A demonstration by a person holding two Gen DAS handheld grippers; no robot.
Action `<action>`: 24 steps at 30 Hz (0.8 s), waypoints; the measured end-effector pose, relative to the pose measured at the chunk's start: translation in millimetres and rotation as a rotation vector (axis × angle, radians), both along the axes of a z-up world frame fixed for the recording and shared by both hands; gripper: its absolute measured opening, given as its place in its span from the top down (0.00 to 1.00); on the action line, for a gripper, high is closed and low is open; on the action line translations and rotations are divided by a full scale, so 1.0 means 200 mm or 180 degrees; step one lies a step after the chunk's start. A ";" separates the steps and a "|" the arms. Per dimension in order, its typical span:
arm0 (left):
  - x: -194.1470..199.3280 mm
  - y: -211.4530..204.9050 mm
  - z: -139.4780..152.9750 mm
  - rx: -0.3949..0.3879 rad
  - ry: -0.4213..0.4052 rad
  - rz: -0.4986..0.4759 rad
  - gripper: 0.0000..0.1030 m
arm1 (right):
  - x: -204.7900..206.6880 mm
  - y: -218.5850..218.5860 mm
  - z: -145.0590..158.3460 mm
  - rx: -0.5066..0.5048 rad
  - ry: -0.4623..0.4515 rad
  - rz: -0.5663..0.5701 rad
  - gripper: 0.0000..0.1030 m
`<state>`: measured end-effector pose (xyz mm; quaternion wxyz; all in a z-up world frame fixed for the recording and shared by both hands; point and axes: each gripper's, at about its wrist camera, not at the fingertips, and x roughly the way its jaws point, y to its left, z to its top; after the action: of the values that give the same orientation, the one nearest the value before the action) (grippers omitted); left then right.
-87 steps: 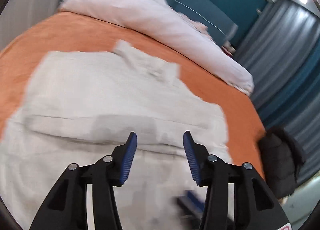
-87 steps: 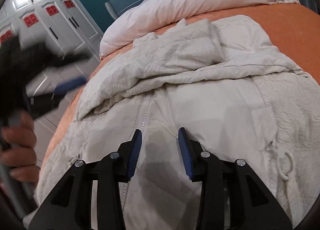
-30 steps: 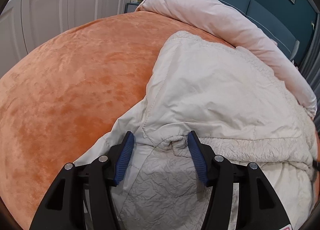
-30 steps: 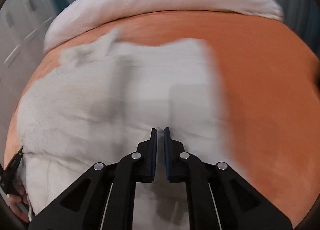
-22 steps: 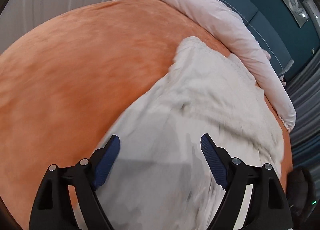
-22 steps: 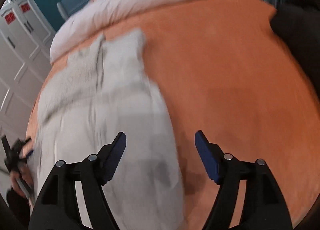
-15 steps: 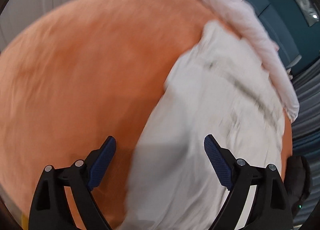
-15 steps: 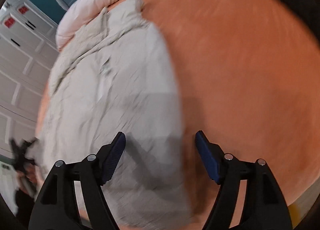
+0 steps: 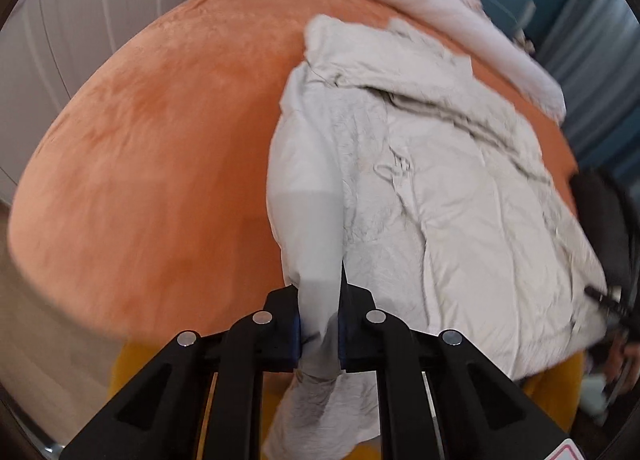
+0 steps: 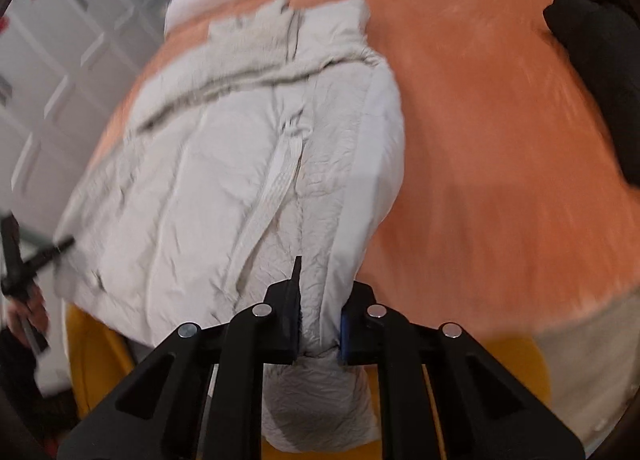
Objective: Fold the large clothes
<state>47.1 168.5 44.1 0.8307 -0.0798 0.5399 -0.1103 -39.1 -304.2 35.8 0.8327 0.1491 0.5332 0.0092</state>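
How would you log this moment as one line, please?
left gripper: shut on coat | right gripper: shut on coat | bed: under coat

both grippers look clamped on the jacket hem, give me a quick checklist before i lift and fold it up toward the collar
1. Left gripper clamped on the white jacket: ok, fabric bunched between the jaws.
2. Right gripper clamped on the jacket: ok.
3. Sleeves folded in over the body: ok.
4. Jacket lying flat: not ok, wrinkled, hem hanging off the orange bed.
5. Black garment away from the fold path: ok, it lies apart.
6. Grip holds all the layers: cannot tell.
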 end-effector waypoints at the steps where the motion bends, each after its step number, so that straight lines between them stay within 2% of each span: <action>1: -0.09 0.01 -0.01 0.0048 0.0056 -0.0050 0.90 | -0.08 0.02 -0.02 -0.0013 0.0109 0.0057 0.87; 4: -0.34 0.04 -0.06 0.0154 0.0249 -0.0096 0.88 | -0.29 0.08 -0.09 -0.0059 0.0445 0.0218 0.85; 5: -0.40 0.06 -0.06 0.0152 0.0265 -0.0082 0.85 | -0.34 0.09 -0.11 -0.0087 0.0498 0.0262 0.80; 7: -0.43 0.07 0.00 0.0126 0.0244 0.0012 0.79 | -0.39 0.09 -0.07 -0.0174 0.0470 0.0258 0.75; 9: -0.42 0.12 0.10 -0.0011 0.0143 0.0181 0.79 | -0.36 0.06 0.02 -0.0288 0.0363 0.0201 0.72; 10: -0.37 0.13 0.18 -0.0112 0.0047 0.0267 0.79 | -0.32 0.02 0.11 -0.0370 0.0210 0.0128 0.71; 12: -0.26 0.17 0.36 -0.0279 -0.0383 0.0441 0.71 | -0.25 -0.03 0.27 -0.0445 -0.0165 -0.0022 0.61; 13: -0.21 0.18 0.43 -0.0323 -0.0595 0.0496 0.55 | -0.20 -0.06 0.35 -0.0424 -0.0398 -0.0081 0.58; 14: -0.14 0.16 0.49 -0.0356 -0.0777 0.0536 0.48 | -0.12 -0.08 0.41 -0.0368 -0.0619 -0.0105 0.56; 15: -0.01 0.14 0.54 -0.0397 -0.0967 0.0561 0.48 | -0.07 -0.08 0.45 -0.0323 -0.0738 -0.0106 0.56; 17: 0.15 0.07 0.55 -0.0458 -0.1055 0.0523 0.48 | 0.13 -0.03 0.48 -0.0202 -0.0971 -0.0069 0.56; 18: 0.30 0.01 0.54 -0.0447 -0.1138 0.0495 0.48 | 0.28 0.03 0.48 -0.0116 -0.1125 -0.0003 0.56; 20: 0.53 -0.13 0.49 -0.0314 -0.1192 0.0428 0.48 | 0.53 0.16 0.47 -0.0009 -0.1313 0.0138 0.56; 23: 0.81 -0.30 0.37 -0.0415 -0.1060 0.0308 0.48 | 0.92 0.33 0.43 0.0194 -0.1393 0.0318 0.56; 24: 0.91 -0.36 0.32 -0.0375 -0.1053 0.0336 0.48 | 1.01 0.37 0.42 0.0225 -0.1389 0.0339 0.56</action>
<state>229.8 96.5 107.9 0.9066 -0.1373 0.3836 -0.1097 163.2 -230.7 118.8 0.9209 0.1442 0.3469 0.1038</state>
